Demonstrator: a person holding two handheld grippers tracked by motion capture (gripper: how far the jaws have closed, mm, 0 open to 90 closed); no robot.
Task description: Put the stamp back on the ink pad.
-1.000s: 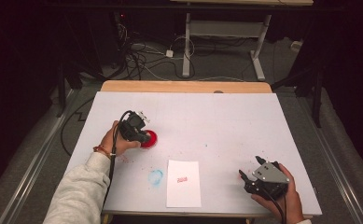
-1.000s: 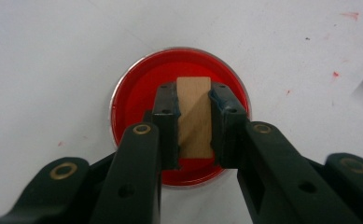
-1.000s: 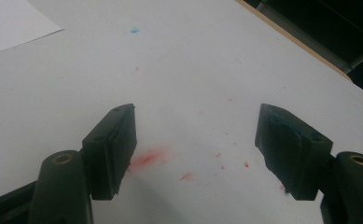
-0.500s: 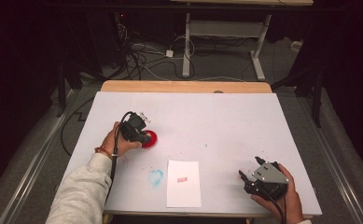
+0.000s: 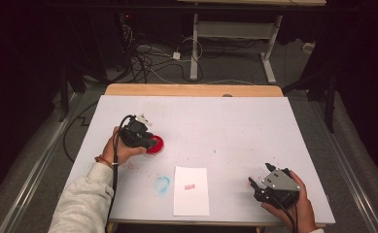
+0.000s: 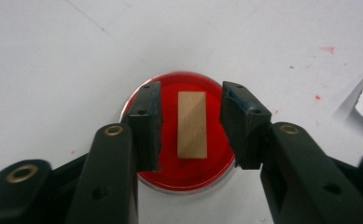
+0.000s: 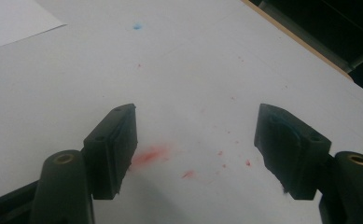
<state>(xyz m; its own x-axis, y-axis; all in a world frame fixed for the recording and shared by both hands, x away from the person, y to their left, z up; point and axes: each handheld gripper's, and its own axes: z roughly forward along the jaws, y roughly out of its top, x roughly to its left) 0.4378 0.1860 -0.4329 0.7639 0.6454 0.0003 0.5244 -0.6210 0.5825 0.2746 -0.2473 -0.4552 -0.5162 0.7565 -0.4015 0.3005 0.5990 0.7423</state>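
Left tongs (image 6: 191,126) point down, jaws just opening; right tongs (image 7: 195,144) gape wide.

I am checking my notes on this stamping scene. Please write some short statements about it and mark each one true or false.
1. A wooden block lies in the red ink dish. True.
2. The left gripper squeezes the block. False: its jaws have just been opening and stand apart from it.
3. The right gripper holds the white paper. False: its jaws are open over bare table.
4. The paper bears a small red mark. True.
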